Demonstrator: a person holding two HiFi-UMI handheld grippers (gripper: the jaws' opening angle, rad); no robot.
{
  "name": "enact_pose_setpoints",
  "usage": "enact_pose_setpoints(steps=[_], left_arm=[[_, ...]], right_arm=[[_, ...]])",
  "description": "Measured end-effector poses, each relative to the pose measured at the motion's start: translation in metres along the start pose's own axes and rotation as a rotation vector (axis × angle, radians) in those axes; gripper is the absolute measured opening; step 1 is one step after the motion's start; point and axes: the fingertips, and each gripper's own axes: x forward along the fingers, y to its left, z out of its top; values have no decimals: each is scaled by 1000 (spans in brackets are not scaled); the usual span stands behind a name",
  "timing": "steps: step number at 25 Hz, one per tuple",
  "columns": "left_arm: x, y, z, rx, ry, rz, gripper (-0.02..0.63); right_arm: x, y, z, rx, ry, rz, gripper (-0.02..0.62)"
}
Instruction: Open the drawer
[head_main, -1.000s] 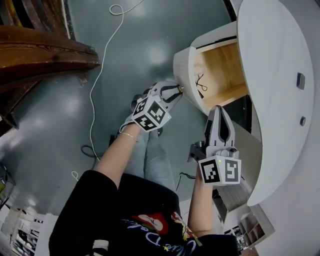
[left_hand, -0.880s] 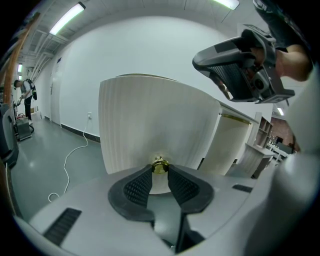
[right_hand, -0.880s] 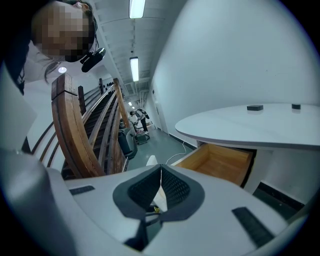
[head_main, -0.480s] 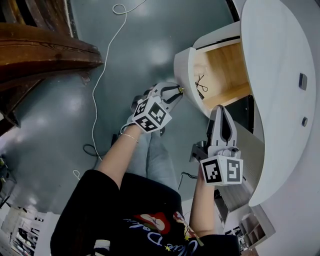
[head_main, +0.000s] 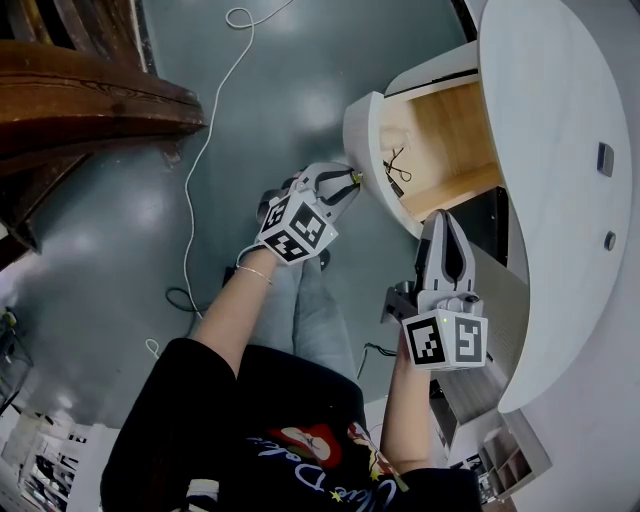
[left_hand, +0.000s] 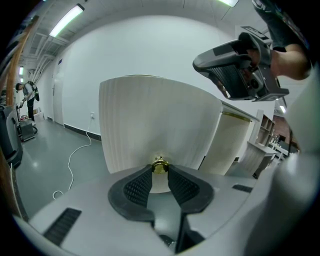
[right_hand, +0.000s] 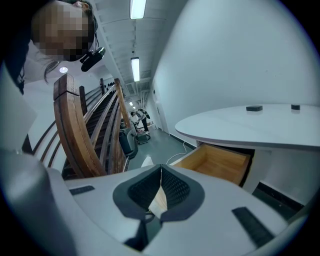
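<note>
**One drawer stands open, its single knob pinched by the left gripper**

The person holds two grippers, each carrying one cube with square markers. The left gripper (head_main: 352, 180) (left_hand: 160, 168) has its two jaws closed in on the one brass knob (left_hand: 159, 164), and both ribbed pads press against the knob's sides at their tips. That knob sits on the curved white front of the drawer (head_main: 372, 140) (left_hand: 160, 125).

The drawer is the only one seen pulled out. It juts from under the rounded white tabletop (head_main: 560, 90), with its pale wooden inside open to the head view. One thin black item (head_main: 400, 165) lies inside it, too small to identify.

The right gripper (head_main: 444, 216) (right_hand: 160, 170) hangs just beside the drawer's near corner, apart from it. Its jaws meet at the tips and hold nothing.

Two small dark objects rest on the tabletop, well apart from each other: one (head_main: 601, 160) (right_hand: 254, 108) nearer the drawer and another (head_main: 606, 241) (right_hand: 295, 106) further along. One white cable (head_main: 200, 150) snakes over the grey floor (head_main: 280, 80). One dark wooden staircase (head_main: 90, 100) rises at the left of the head view. In the left gripper view, one more person (left_hand: 30, 95) stands far off down the hall.
</note>
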Motion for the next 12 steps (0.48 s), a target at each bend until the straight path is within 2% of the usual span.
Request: enact_pose_setpoints(steps=[12], left_arm=[[-2, 0, 0, -10, 0, 1, 100]], right_arm=[[-11, 1, -1, -6, -8, 5, 3]])
